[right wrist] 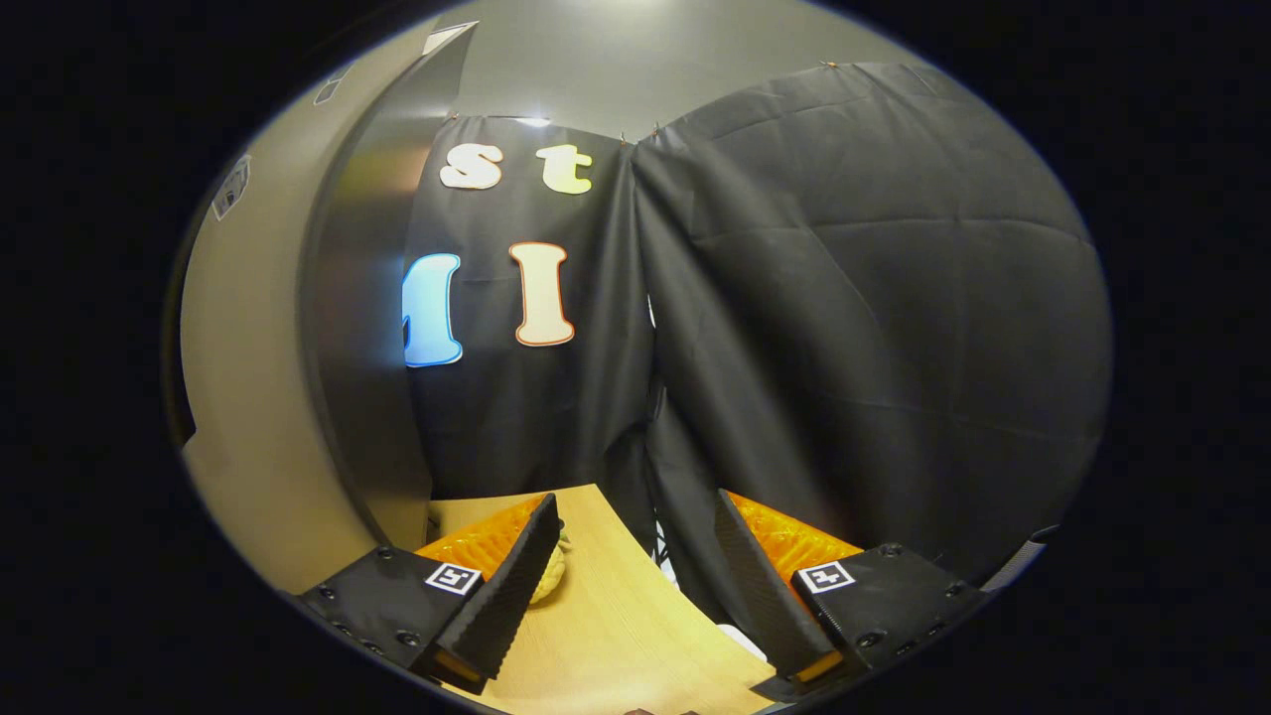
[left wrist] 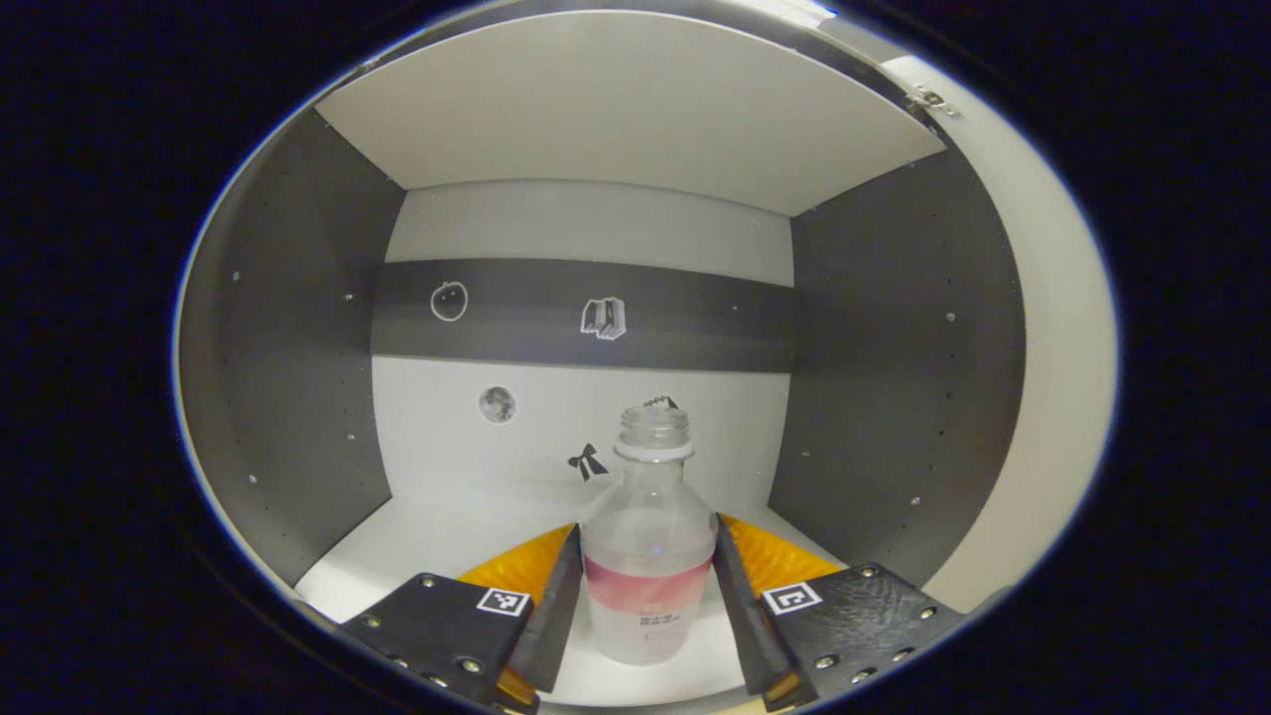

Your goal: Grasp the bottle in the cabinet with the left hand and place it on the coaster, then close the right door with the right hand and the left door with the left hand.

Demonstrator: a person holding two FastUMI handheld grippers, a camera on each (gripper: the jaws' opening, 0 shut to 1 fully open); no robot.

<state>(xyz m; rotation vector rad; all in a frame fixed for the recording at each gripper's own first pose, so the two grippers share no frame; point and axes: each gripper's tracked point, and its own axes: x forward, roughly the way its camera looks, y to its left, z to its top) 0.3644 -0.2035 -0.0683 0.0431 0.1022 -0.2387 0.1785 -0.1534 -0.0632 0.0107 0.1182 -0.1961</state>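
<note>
- Left gripper [left wrist: 647, 596]: one, seen in the left gripper view; two fingers [left wrist: 556, 606] are set either side of the bottle's lower body, flush against it or very nearly so. Whether both are pressing cannot be told, so a firm grip is not asserted.
- Bottle [left wrist: 650, 556]: one, clear plastic, uncapped, upright on the cabinet floor [left wrist: 447, 536] between the left fingers, near the front edge. A pink band is wrapped around its lower half. Its contents cannot be judged.
- Risk: with the neck open, any tilt on lifting is judged likely to spill whatever is held inside.
- Risk: a thin-walled bottle is judged liable to be squeezed out of shape, or to slip if the fingers are not fully closed on it.
- Risk: the neck could be knocked against the cabinet ceiling [left wrist: 616, 109] if it is raised too far before being drawn out.
- Stickers on the back wall [left wrist: 596, 228]: five are counted, an apple [left wrist: 449, 301], a book [left wrist: 604, 319], a moon [left wrist: 496, 404], a bow [left wrist: 587, 462] and one partly hidden behind the bottle neck.
- Right gripper [right wrist: 635, 586]: one, seen in the right gripper view; its fingers are spread apart with nothing between them, held over a wooden tabletop [right wrist: 606, 616].
- Pale yellowish object [right wrist: 552, 576]: one, lying on the tabletop beside the right gripper's finger, too hidden to be named.
- Cabinet door [right wrist: 362, 328]: one dark panel, standing open; it is judged to be within the right gripper's reach for closing.
</note>
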